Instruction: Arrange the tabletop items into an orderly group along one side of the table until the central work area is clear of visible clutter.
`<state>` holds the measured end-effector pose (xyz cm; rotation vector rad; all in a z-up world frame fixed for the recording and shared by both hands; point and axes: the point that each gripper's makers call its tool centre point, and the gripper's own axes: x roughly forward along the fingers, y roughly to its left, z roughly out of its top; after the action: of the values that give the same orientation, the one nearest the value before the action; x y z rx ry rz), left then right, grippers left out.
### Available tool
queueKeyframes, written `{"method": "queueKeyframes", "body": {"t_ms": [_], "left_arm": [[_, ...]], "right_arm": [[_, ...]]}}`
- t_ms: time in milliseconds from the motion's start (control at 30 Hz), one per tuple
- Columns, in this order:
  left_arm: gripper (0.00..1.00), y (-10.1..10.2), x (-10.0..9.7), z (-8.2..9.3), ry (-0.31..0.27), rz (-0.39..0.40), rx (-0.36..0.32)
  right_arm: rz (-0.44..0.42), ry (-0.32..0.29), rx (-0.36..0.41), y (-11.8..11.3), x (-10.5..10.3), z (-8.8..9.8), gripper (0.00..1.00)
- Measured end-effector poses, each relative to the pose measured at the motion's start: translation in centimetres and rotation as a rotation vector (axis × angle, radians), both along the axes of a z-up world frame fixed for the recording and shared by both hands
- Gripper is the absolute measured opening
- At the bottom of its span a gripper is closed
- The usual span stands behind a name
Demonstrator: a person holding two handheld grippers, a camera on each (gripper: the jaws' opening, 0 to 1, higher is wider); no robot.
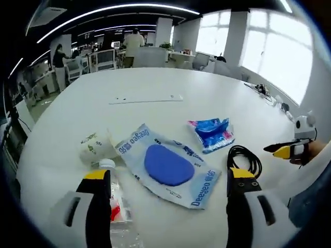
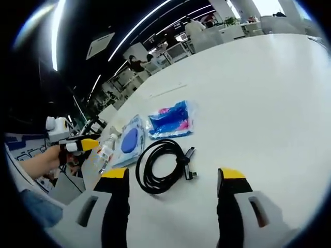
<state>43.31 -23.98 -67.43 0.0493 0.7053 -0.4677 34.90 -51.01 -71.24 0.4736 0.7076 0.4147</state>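
A blue-and-white pouch [image 1: 168, 165] lies flat near the table's [image 1: 155, 85] near edge. Just beside it sit a small blue-and-pink packet [image 1: 213, 133], a coiled black cable [image 2: 161, 166], a crumpled white wrapper [image 1: 93, 146] and a clear bottle [image 1: 116, 199] with a white cap. The left tongs [image 1: 169, 178] hang wide open, holding nothing, over the pouch and bottle. The right tongs [image 2: 173, 176] gape equally wide, empty, above the cable.
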Motion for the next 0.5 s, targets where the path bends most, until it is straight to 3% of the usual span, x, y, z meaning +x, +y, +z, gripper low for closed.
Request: {"method": "queueKeyframes", "body": {"t_ms": [300, 500], "left_arm": [[0.96, 2.0, 1.0, 0.0, 0.006, 0.007, 0.031], [0.93, 3.1, 1.3, -0.5, 0.039, -0.026, 0.078]], "right_arm": [[-0.012, -0.001, 0.034, 0.0, -0.2, 0.7, 0.68], [-0.012, -0.002, 0.040, 0.1, -0.3, 1.0, 0.68]]}}
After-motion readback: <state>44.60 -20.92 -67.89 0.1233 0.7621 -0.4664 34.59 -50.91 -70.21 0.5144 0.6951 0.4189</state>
